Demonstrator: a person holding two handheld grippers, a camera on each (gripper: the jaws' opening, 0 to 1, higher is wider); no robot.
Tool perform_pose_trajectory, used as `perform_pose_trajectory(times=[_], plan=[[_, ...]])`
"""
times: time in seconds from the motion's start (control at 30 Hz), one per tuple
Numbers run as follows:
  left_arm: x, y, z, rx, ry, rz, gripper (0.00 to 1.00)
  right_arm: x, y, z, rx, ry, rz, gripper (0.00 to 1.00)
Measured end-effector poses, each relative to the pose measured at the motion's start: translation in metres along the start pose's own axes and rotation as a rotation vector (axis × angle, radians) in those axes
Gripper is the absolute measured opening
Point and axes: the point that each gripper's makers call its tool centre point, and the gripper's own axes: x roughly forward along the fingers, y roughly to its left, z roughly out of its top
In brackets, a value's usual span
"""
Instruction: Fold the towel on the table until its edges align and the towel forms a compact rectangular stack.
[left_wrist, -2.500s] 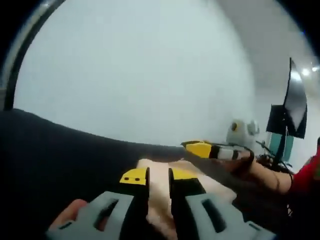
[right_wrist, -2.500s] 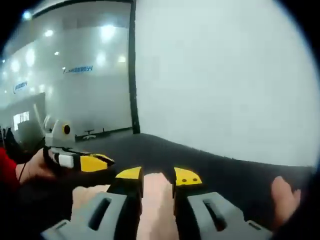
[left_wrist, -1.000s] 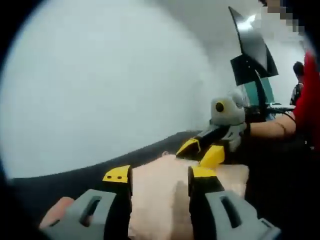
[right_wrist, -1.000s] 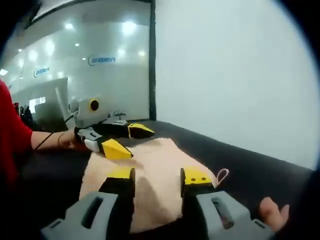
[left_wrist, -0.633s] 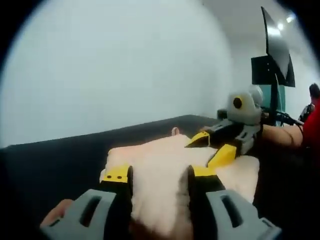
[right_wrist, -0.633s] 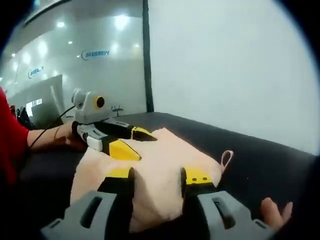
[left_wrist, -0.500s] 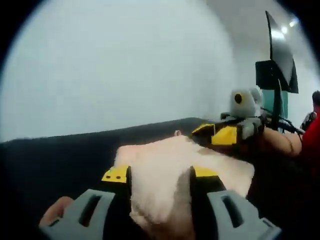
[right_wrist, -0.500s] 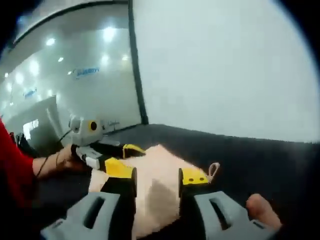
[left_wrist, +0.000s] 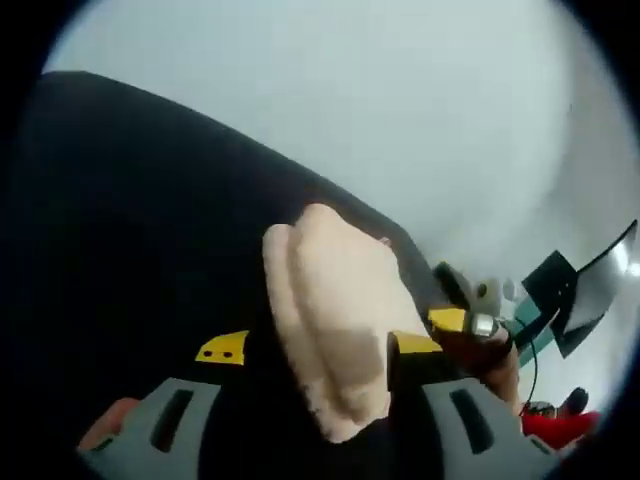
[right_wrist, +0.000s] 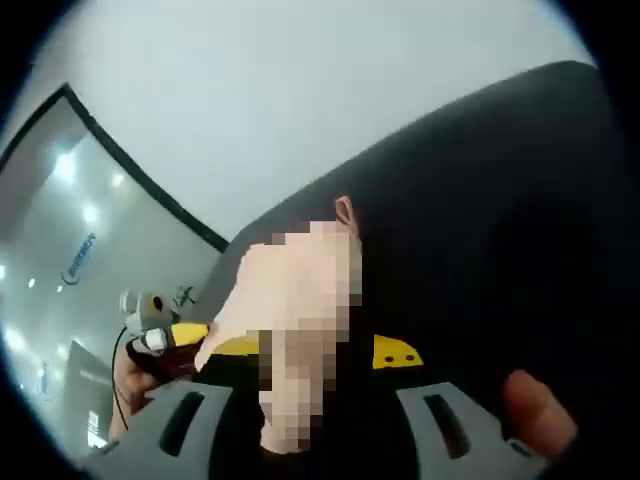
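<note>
A peach towel (left_wrist: 335, 300) lies folded in a thick, narrow stack on the black table (left_wrist: 130, 230). My left gripper (left_wrist: 318, 345) is open, its yellow-tipped jaws standing wide on either side of the towel's near end. Beyond the towel's right side my right gripper (left_wrist: 462, 320) shows, held by a hand. In the right gripper view the same towel (right_wrist: 290, 275) runs away from me, with a small loop tag (right_wrist: 343, 210) at its far end. My right gripper (right_wrist: 315, 350) is open astride the towel's near end. My left gripper (right_wrist: 165, 338) sits at the towel's left side.
A white wall (left_wrist: 330, 90) rises behind the table. Dark angled panels (left_wrist: 585, 290) stand at the far right. A glass wall with ceiling lights (right_wrist: 70, 230) lies to the left in the right gripper view. The person's fingers (right_wrist: 540, 405) grip the handle.
Both views have tilted and rolled, so more of the table shows around the towel. The left jaws stand wider apart than before. The towel stays folded on the table.
</note>
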Motion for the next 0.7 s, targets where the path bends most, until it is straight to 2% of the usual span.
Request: perform_pose_trajectory(times=[0.07,0.13,0.2,0.27,0.3,0.37,0.5,0.7], plan=[[0.006,-0.005,-0.007,0.020,0.038,-0.019,0.54,0.009,0.000,0.002,0.057,0.010,0.014,0.30],[0.011,-0.001,-0.006,0.014,0.043,0.004,0.45,0.017,0.003,0.005,0.042,0.019,0.004,0.28],[0.015,0.001,-0.007,0.014,0.053,0.017,0.40,0.022,0.004,0.004,0.024,0.020,-0.005,0.23],[0.019,0.000,-0.010,0.008,0.064,0.027,0.33,0.027,0.010,-0.002,0.022,0.037,0.019,0.19],[0.016,0.004,-0.010,0.015,0.064,0.045,0.31,0.025,0.009,-0.001,-0.009,0.032,0.023,0.17],[0.010,0.001,-0.009,-0.007,0.051,0.048,0.28,0.017,0.012,0.003,0.011,0.022,0.046,0.13],[-0.004,-0.011,-0.007,0.024,0.030,0.052,0.23,-0.001,0.022,0.006,0.033,0.025,0.099,0.10],[-0.010,-0.044,-0.013,0.039,0.030,-0.004,0.20,-0.044,0.021,0.010,0.012,-0.004,0.091,0.09]])
